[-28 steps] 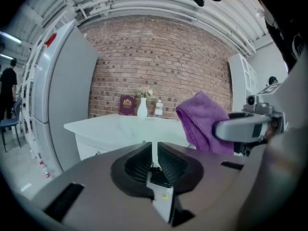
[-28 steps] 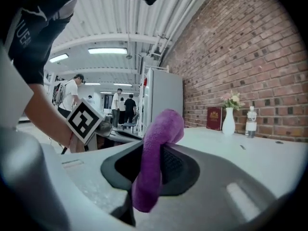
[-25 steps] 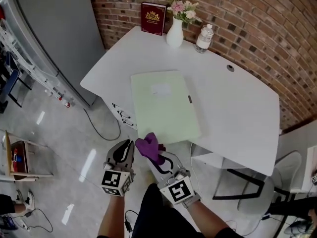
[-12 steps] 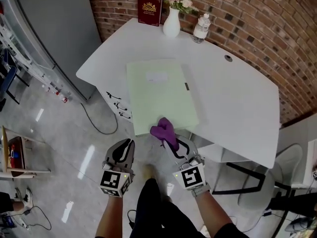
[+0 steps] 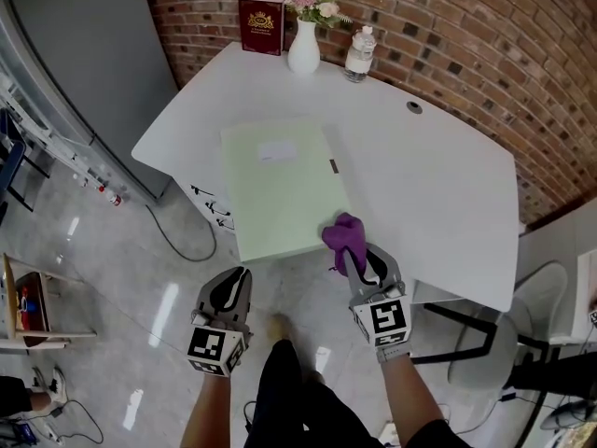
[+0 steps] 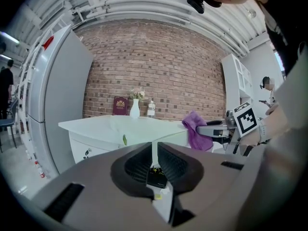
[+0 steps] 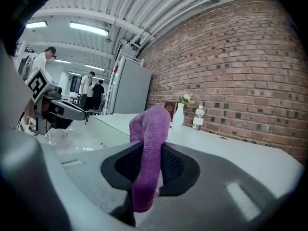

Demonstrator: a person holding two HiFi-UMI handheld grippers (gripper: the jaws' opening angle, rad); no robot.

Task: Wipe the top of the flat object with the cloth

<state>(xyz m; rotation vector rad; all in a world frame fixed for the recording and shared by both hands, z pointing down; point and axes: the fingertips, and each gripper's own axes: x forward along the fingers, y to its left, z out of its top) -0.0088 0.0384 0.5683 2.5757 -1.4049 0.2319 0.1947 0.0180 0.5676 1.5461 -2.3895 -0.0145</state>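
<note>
A pale green flat pad (image 5: pixel 278 187) lies on the white table (image 5: pixel 438 203), reaching its near edge. My right gripper (image 5: pixel 357 256) is shut on a purple cloth (image 5: pixel 344 234), which hangs at the pad's near right corner, by the table's front edge. In the right gripper view the cloth (image 7: pixel 149 139) stands up between the jaws of that gripper (image 7: pixel 149 165). My left gripper (image 5: pixel 237 276) is shut and holds nothing, low over the floor in front of the table. In the left gripper view the shut left gripper (image 6: pixel 154 152) faces the table, with the cloth (image 6: pixel 195 130) off to the right.
At the table's far edge, against the brick wall, stand a dark red book (image 5: pixel 260 12), a white vase with flowers (image 5: pixel 304 49) and a water bottle (image 5: pixel 358 52). A grey cabinet (image 5: pixel 84 54) stands at the left. A chair (image 5: pixel 522 343) is at the right.
My right gripper has carried the purple cloth rightward and forward, from below the pad's near edge to its near right corner. The left gripper has stayed low and shut.
</note>
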